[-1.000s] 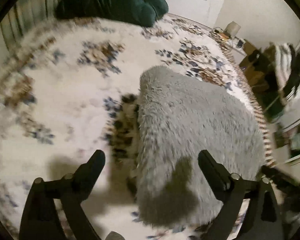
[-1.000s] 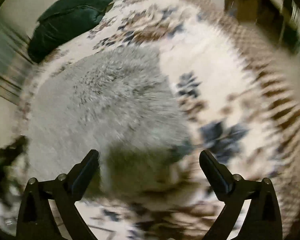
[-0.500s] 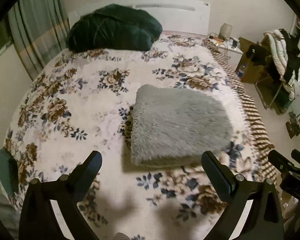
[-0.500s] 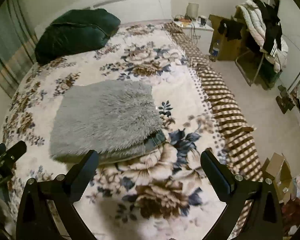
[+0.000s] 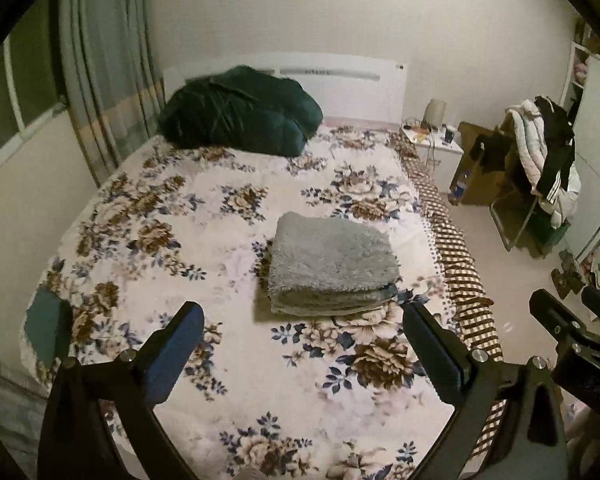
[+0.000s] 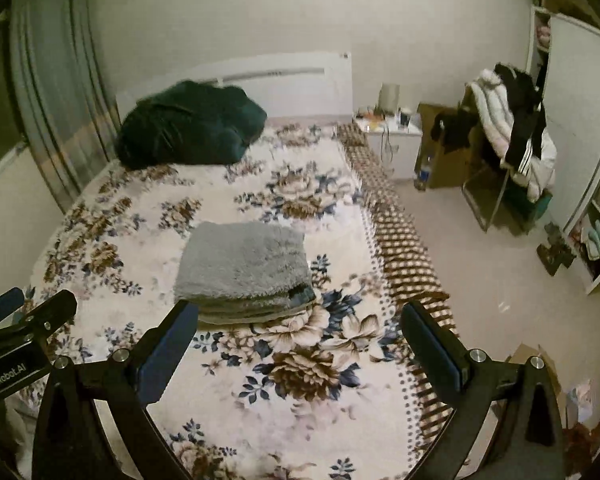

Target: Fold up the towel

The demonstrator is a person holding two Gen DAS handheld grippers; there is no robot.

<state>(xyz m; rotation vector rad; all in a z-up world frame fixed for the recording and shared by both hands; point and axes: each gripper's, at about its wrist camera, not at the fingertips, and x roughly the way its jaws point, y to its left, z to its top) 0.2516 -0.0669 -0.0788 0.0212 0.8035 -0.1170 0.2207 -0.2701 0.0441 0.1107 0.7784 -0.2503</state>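
A fluffy grey towel (image 5: pixel 332 264) lies folded into a thick rectangular stack on the floral bed cover (image 5: pixel 204 240), toward the bed's right side. The right wrist view shows the same towel (image 6: pixel 244 268) with its layered edges facing me. My left gripper (image 5: pixel 304 322) is open and empty, held high and well back from the towel. My right gripper (image 6: pixel 300 320) is also open with nothing between its fingers, equally far from the stack. The right gripper's tip (image 5: pixel 572 328) shows at the right edge of the left wrist view.
A dark green duvet (image 5: pixel 240 116) is heaped at the white headboard (image 5: pixel 340 76). Right of the bed stand a nightstand (image 5: pixel 432 148), a cardboard box (image 5: pixel 480 168) and a chair piled with clothes (image 5: pixel 540 168). Curtains (image 5: pixel 100 80) hang at the left.
Both grippers have pulled up and back from just above the towel to a high, distant position. The folded towel stays put on the bed.
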